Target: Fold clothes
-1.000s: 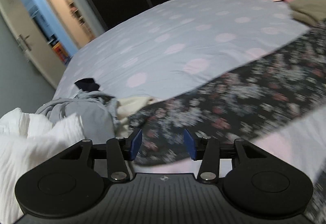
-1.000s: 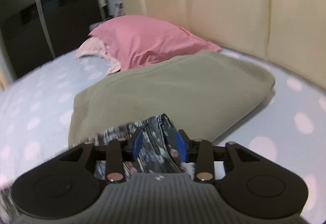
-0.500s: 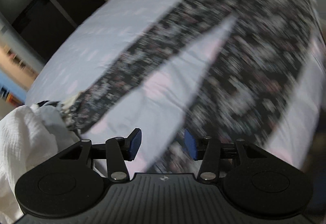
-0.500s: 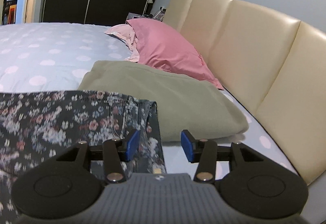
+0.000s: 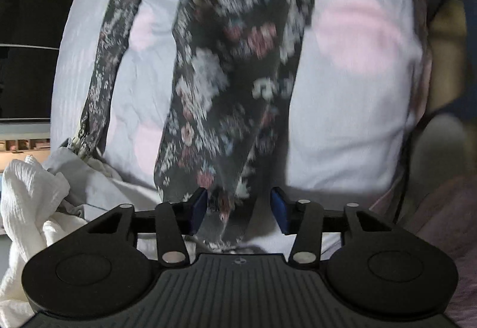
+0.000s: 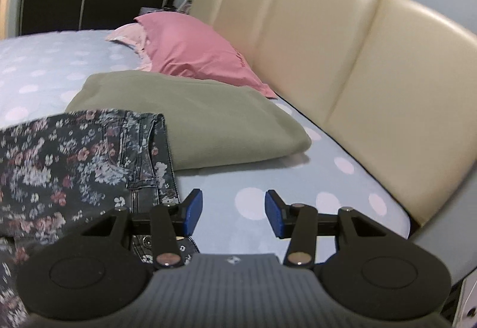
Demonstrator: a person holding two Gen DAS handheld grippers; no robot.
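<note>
Dark floral trousers lie spread on the bed. In the left wrist view both legs run away from me; the nearer leg [image 5: 235,65] ends between the jaws of my left gripper [image 5: 238,210], which is open, with the hem cloth in the gap. In the right wrist view the waistband end [image 6: 89,155] lies left of my right gripper [image 6: 229,213], which is open and empty above the bare sheet.
The pale blue sheet with pink dots [image 6: 298,179] covers the bed. A folded olive blanket [image 6: 193,116] and a pink pillow [image 6: 193,51] lie by the cream headboard [image 6: 342,60]. White and grey clothes [image 5: 32,197] are heaped at the left.
The left gripper swung round and came down to the trouser leg's end. The right gripper let go of the waistband, opened and shifted right over the sheet.
</note>
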